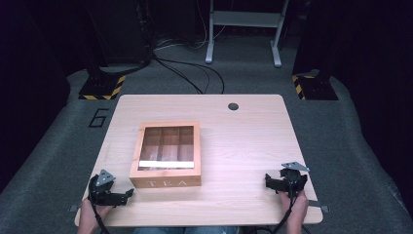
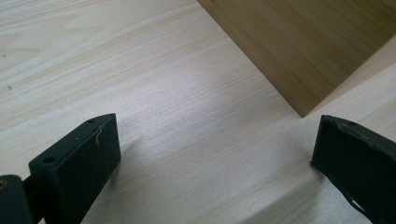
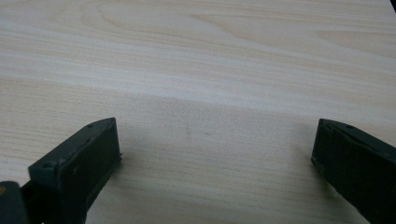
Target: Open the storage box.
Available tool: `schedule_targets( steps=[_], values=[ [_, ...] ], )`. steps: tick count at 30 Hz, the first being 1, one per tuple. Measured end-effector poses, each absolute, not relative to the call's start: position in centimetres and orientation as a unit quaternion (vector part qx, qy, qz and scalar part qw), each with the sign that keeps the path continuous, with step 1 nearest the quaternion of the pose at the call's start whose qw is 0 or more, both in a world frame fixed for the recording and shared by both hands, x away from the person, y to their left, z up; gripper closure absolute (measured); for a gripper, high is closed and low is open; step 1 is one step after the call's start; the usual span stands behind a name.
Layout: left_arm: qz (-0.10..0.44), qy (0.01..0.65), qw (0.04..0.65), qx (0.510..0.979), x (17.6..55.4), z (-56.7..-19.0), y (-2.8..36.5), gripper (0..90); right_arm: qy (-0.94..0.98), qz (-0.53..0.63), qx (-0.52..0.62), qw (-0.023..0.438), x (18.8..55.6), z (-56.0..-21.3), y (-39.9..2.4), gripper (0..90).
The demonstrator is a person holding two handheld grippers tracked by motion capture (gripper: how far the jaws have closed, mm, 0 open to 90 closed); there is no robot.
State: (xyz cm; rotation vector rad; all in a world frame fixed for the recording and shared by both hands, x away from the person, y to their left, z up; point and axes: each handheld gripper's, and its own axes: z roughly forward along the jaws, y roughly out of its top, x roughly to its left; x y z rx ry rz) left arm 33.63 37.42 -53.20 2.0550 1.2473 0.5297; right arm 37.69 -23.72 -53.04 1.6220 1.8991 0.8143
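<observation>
Both tools held wide, nothing gripped: left tool just beside tea box near-left corner, right tool near-right on bench.

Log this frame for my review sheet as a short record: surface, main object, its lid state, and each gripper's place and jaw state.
surface: light wooden table
main object: wooden tea box marked TEA, left of the table's middle
lid: shut, clear pane showing compartments; contents too unclear to tell
left gripper: at the near left edge, beside the box's near left corner, jaws open, nothing between them
right gripper: at the near right edge, well apart from the box, jaws open over bare wood
contact: neither gripper touches the box
</observation>
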Motion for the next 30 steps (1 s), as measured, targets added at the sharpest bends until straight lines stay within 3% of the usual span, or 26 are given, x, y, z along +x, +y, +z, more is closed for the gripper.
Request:
schedule_targets(
  steps=[22,30],
  values=[
    [0.206,0.481,0.336,0.783,33.7,-53.2,37.3,1.0,0.699,0.3,0.597,0.254,37.7,-53.0,-23.7,0.5],
    [0.193,0.457,0.372,0.784,33.6,-52.4,36.4,3.2,0.699,0.299,0.597,0.254,37.7,-53.0,-23.7,0.6]
  ],
)
